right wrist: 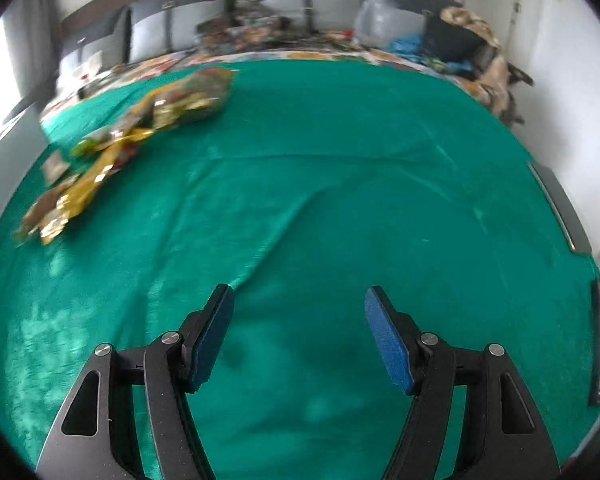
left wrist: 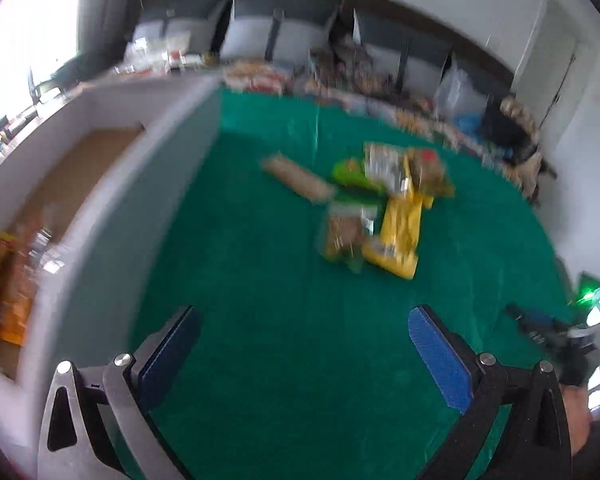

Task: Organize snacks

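Observation:
A pile of snack packets lies on the green cloth, with a yellow packet, a green one and a tan bar. My left gripper is open and empty, well short of the pile. A white box at the left holds orange and yellow packets. In the right wrist view the pile lies far left. My right gripper is open and empty over bare cloth. Both views are blurred.
More snacks and bags crowd the far edge of the table in front of grey bins. The other hand-held gripper shows at the right edge of the left wrist view. A cloth fold runs across the middle.

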`<state>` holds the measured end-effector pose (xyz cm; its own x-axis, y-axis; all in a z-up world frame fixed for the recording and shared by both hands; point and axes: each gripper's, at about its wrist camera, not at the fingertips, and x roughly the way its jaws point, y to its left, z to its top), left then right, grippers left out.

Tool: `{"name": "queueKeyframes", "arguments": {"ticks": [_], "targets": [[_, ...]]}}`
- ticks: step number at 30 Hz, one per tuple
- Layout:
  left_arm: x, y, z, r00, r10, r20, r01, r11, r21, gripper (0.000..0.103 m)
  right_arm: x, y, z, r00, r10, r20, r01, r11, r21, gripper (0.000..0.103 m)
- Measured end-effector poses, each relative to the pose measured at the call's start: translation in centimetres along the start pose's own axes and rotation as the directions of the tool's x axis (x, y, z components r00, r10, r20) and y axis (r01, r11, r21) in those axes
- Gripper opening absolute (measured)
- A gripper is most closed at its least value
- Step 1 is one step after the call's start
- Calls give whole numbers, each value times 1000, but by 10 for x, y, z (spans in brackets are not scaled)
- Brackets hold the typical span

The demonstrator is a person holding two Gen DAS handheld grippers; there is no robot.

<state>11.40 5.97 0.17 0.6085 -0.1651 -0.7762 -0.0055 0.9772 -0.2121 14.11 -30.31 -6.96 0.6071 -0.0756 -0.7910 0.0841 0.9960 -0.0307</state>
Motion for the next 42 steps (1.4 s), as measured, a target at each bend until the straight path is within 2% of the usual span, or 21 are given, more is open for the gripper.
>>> {"name": "queueKeyframes", "arguments": {"ticks": [4,6,11,12,17,42], "targets": [[50,-14,-6,996,66,-56,-65,998,23,102,5,-11,-5,1000,2,-1,-2,1000,13,73],[67,-15,-7,994,94,-60,-92,995,37,102,-10,-18,-12,1000,8,17,-8,1000,16,75],[100,-12,-12,986,150,-67,-144,986,86,102,-7,-15,-9,1000,15,8,-15,1000,12,83],[100,-13,-13,984,172,-45,-167,980,104,102,-7,-14,-10,1000,13,7,-13,1000,10,84],[101,-14,-16,987,157,-22,-153,981,124,103,-8,-14,-11,1000,7,5,-7,1000,16,86],[102,-14,-17,987,159,-22,-156,980,123,103,-9,-17,-11,1000,7,5,-7,1000,16,87]]}}
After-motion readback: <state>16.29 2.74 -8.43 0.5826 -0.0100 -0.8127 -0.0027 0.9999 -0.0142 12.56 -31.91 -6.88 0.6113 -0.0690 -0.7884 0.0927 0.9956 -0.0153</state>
